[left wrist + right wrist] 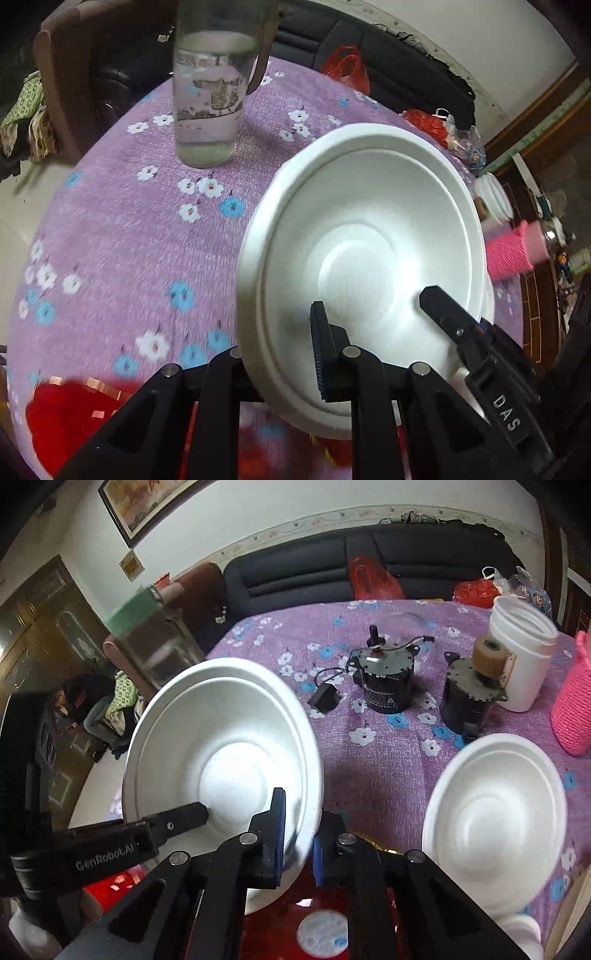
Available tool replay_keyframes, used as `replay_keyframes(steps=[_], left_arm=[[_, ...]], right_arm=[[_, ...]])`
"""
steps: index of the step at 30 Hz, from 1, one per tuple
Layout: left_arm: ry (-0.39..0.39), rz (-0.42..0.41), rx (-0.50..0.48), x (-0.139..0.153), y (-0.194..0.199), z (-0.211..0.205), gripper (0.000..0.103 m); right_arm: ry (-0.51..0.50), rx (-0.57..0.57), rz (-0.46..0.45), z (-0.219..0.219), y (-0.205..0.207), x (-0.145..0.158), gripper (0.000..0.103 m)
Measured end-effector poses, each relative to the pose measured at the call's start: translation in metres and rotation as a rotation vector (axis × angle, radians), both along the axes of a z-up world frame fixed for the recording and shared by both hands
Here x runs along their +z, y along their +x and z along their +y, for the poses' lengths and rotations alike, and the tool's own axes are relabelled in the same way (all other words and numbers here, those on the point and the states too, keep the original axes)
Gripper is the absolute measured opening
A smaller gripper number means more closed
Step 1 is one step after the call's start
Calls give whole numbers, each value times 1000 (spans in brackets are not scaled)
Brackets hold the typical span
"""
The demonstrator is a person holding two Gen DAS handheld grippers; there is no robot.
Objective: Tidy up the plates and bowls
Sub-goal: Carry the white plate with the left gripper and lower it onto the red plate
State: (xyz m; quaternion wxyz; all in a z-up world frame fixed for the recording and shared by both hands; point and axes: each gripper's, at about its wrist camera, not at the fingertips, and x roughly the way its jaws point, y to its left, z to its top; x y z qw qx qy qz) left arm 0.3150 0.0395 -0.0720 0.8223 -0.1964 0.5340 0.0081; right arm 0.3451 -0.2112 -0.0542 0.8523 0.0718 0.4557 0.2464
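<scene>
Both grippers, left gripper point(280, 354) and right gripper point(299, 843), are clamping one tilted bowl point(365, 258) rim at frame centre; uneven pulling risks cracking it.

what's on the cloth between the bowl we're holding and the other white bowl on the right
Nothing: in the right wrist view, only bare purple tablecloth separates the held bowl from the second white bowl. The motors stand farther back.

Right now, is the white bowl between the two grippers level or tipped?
Tipped: the white bowl shows its inside to the camera, its rim clamped by the right gripper.
</scene>
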Motion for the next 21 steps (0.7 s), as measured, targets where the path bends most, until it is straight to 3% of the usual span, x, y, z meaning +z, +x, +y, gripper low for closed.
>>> replay_keyframes(steps=[13, 21], left_arm=[[48, -85, 22, 52, -117, 11, 17], [82, -87, 77, 50, -177, 38, 17]], right_arm=[[17, 125, -83, 16, -108, 55, 13], [13, 216, -73, 50, -160, 50, 14]])
